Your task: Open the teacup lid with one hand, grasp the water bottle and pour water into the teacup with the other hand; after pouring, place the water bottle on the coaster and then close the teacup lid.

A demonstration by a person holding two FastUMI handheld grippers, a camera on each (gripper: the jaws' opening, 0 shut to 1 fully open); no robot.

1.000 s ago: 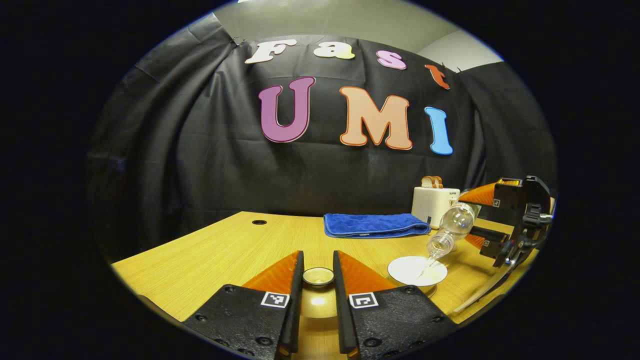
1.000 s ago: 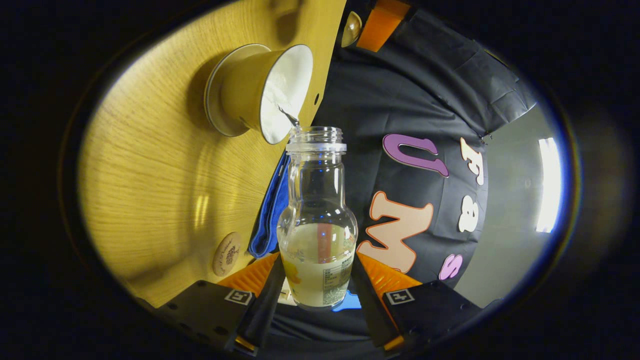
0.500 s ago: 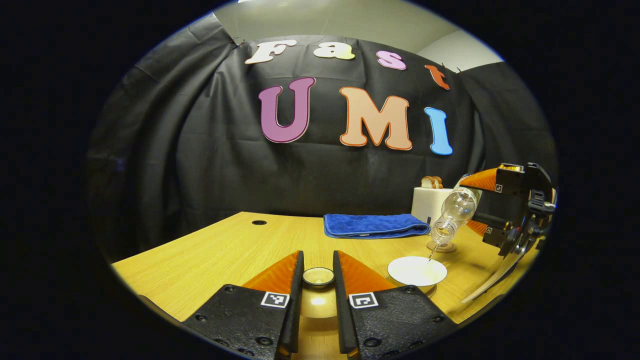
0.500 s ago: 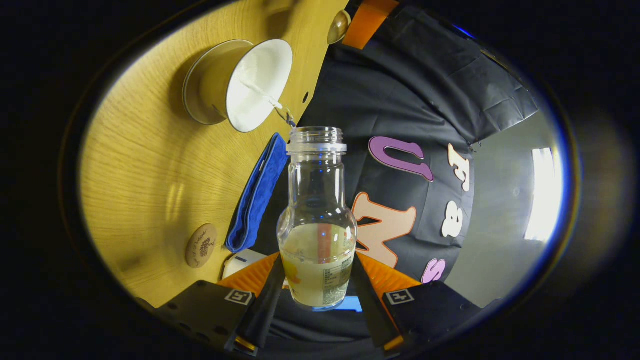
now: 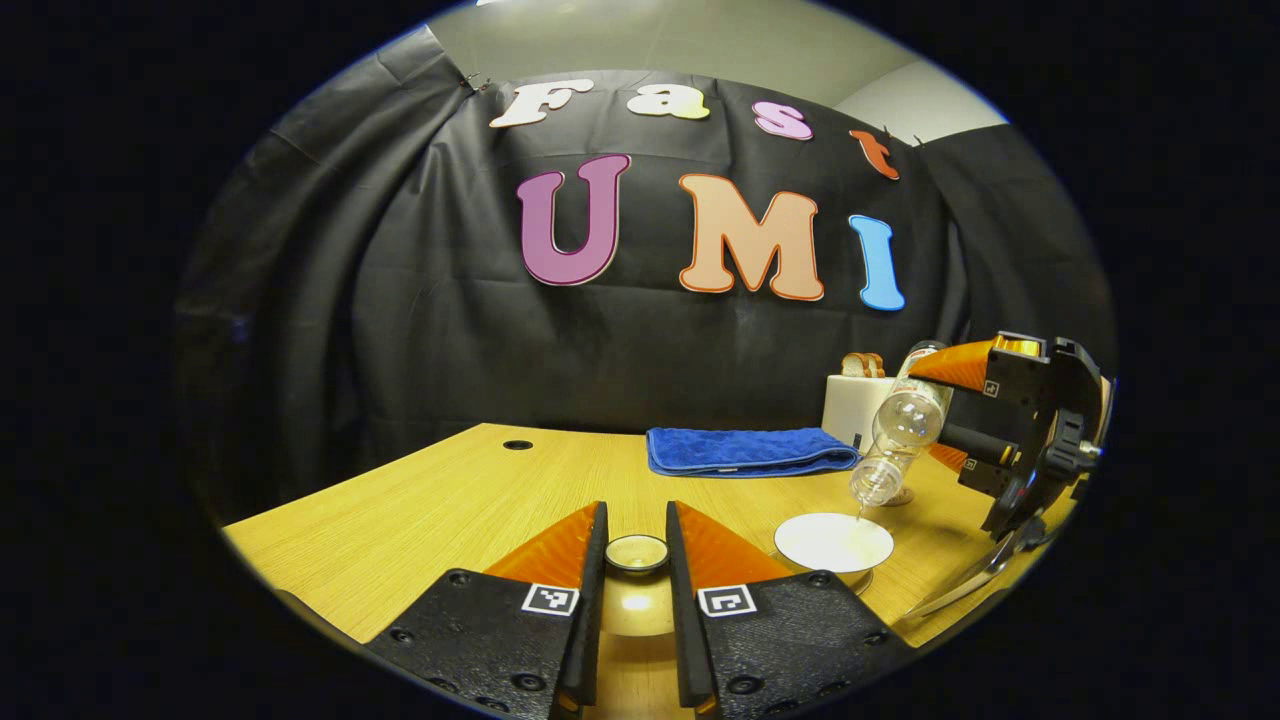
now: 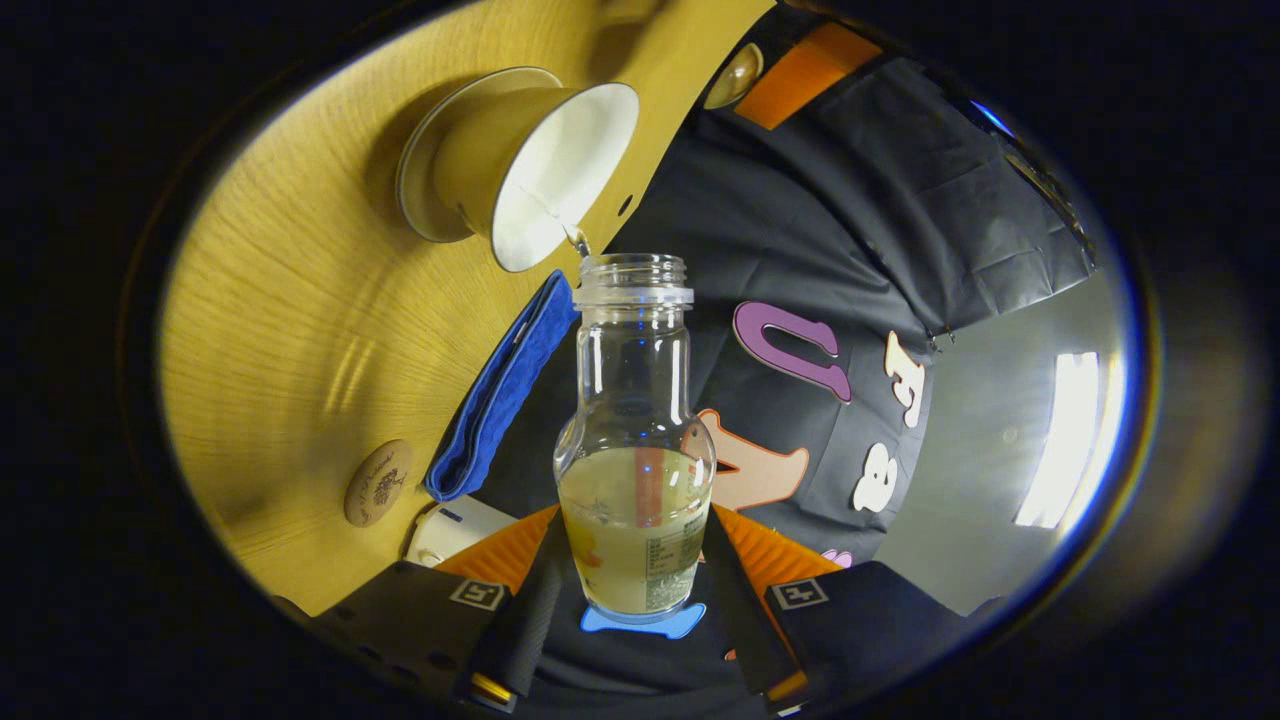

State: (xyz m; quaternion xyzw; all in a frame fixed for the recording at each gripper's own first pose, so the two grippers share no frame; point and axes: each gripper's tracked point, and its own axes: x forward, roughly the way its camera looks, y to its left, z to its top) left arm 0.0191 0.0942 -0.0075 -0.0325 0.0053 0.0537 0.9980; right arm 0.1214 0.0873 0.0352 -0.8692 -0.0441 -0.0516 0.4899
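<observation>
My left gripper [image 5: 636,530] is shut on the teacup lid [image 5: 637,553], holding it by its round knob just above the wooden table [image 5: 440,510]. To its right stands the open white teacup [image 5: 833,543] on its saucer. My right gripper [image 6: 637,545] is shut on the clear water bottle [image 6: 633,380], which is tilted mouth-down with a thin trickle falling into the teacup [image 6: 545,165]. From the left gripper view the bottle [image 5: 897,435] hangs above the cup's right rim. The round coaster [image 6: 378,483] lies on the table beyond the cup.
A folded blue towel [image 5: 750,450] lies at the back of the table. A white toaster [image 5: 856,405] with bread stands right of it, behind the bottle. A small round hole [image 5: 518,444] sits at the table's far left.
The right gripper rose a little with the bottle and turned, and the stream into the cup has thinned to a trickle. The left gripper and lid have not moved.
</observation>
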